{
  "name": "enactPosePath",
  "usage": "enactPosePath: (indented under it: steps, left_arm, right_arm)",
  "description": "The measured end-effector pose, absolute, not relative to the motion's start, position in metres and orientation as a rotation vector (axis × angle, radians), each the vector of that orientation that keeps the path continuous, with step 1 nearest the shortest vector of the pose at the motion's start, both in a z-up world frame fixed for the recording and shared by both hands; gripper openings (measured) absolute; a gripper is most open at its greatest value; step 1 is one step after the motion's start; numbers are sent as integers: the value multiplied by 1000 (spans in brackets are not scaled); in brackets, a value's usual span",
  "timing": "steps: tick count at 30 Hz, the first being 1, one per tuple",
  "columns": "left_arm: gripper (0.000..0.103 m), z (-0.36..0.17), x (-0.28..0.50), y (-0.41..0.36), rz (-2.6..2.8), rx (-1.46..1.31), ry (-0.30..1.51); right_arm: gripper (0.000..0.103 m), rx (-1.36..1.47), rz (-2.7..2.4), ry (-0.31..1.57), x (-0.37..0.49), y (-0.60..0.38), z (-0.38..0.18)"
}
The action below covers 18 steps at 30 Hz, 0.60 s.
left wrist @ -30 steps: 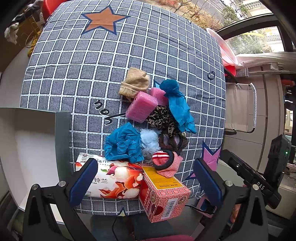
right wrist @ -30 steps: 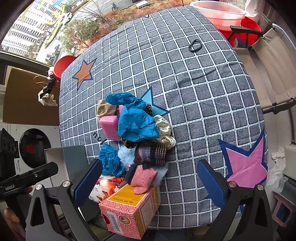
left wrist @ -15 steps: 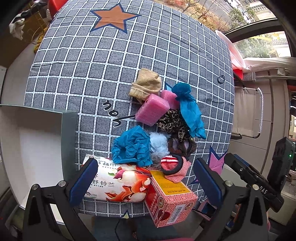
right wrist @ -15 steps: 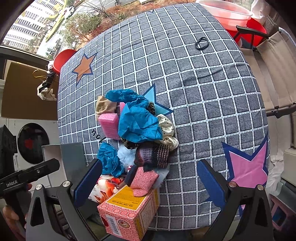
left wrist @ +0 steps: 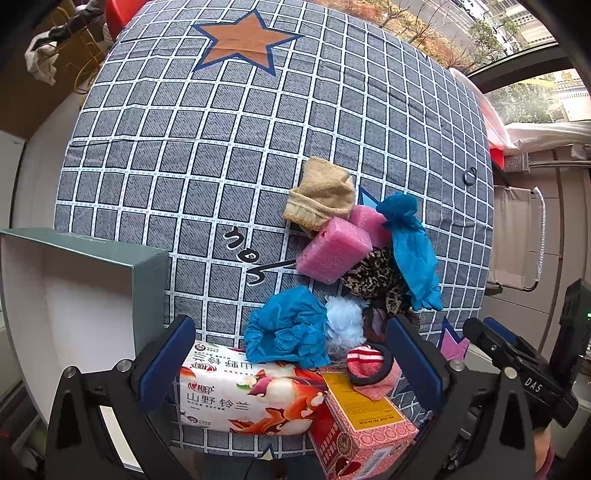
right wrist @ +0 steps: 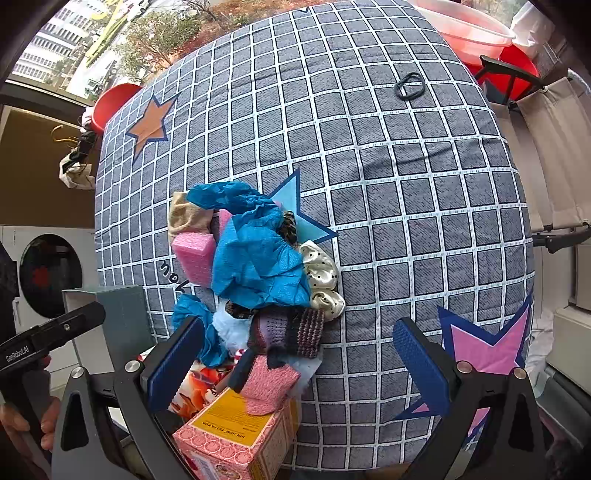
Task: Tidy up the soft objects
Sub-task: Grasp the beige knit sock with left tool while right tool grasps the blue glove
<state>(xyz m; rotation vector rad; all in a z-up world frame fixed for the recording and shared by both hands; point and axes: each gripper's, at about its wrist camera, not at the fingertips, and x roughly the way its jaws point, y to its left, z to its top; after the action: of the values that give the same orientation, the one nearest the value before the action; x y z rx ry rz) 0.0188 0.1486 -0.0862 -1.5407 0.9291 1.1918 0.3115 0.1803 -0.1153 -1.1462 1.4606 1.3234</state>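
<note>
An open box (left wrist: 92,280) with grey-green outer walls and a plain white inside sits at the near left edge of the table, and nothing shows in the part of it that is visible. Next to it along the near edge lie a soft pack of tissues (left wrist: 243,395) in glossy printed wrap and a pink cardboard carton (left wrist: 362,428) with a yellow top panel, which overhangs the edge.

The pile of soft objects (right wrist: 258,280) lies behind these two, near the middle of the near edge. It holds a beige knitted sock (left wrist: 321,195), two pink foam blocks (left wrist: 332,251), crumpled blue non-woven covers (right wrist: 258,266), a leopard-print scrunchie (left wrist: 376,277), a cream satin scrunchie with dots (right wrist: 321,277), a pale blue fluffy tuft (left wrist: 343,325), a dark purple knit piece (right wrist: 288,328) and a pink ribbed sock (right wrist: 269,384) draped over the carton.

The table wears a padded grey cloth (right wrist: 369,184) with a white grid and orange, blue and pink stars. A black hair tie (right wrist: 410,86) lies alone towards the far right corner. Beyond the table are a pink plastic basin (right wrist: 469,29), a folding chair and windows onto trees and buildings.

The left gripper (left wrist: 291,362) and right gripper (right wrist: 299,365) both hang above the near edge with fingers wide apart, holding nothing.
</note>
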Motion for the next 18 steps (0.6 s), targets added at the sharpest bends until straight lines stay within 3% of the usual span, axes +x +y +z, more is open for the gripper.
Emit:
enactPosePath:
  steps: [14, 18]
  left_arm:
    - [103, -128, 20, 178, 1205, -1523, 1011]
    - [103, -148, 37, 205, 1186, -1472, 1046]
  right_arm:
    - [103, -1364, 1453, 1349, 254, 212, -179]
    - [103, -1385, 1320, 1219, 274, 223, -197]
